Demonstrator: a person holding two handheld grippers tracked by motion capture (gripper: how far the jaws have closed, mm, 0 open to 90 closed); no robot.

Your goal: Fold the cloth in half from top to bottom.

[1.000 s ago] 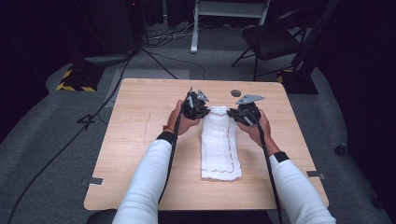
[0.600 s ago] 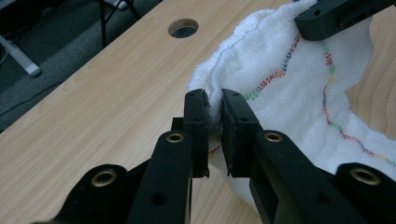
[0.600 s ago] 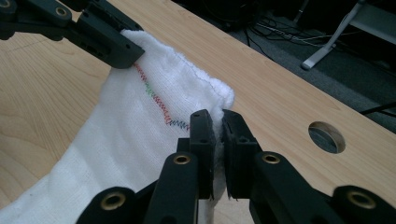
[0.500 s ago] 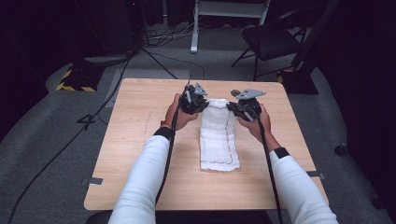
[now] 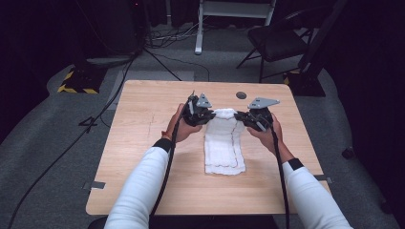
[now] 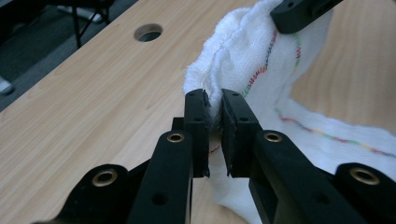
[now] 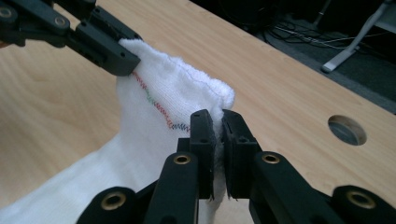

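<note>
Left gripper [image 6: 214,126]: its 2 jaws are closed on a corner of the white towel [image 6: 261,60], with the cloth pinched between the pads at the centre of the left gripper view. The towel rises from the pinch toward the upper right of that frame, where the tip of the right gripper [image 6: 299,11] clamps the opposite corner. A multicoloured stitched line runs along the cloth's hem.

Right gripper [image 7: 218,135]: its 2 jaws are likewise clamped on the towel [image 7: 173,93], a thin fold caught between the pads at the centre of the right gripper view. The left gripper [image 7: 100,49] enters from the upper left of that frame and bites the other corner.

High view: the left gripper [image 5: 206,116] and right gripper [image 5: 242,118] sit just above the centre of the frame, each at 1 side of the towel's far end. That end of the towel [image 5: 222,143] is lifted off the wooden table [image 5: 143,119] between the 2 grippers; the rest lies flat and stretches toward the lower centre of the frame, folded into a long narrow strip.

Each gripper is held by a hand: left hand [image 5: 179,129], right hand [image 5: 268,133], both arms in white sleeves entering from the bottom edge.

A round hole [image 5: 241,95] in the tabletop lies just above the right gripper. A dark chair [image 5: 277,40] stands on the floor at upper right.
</note>
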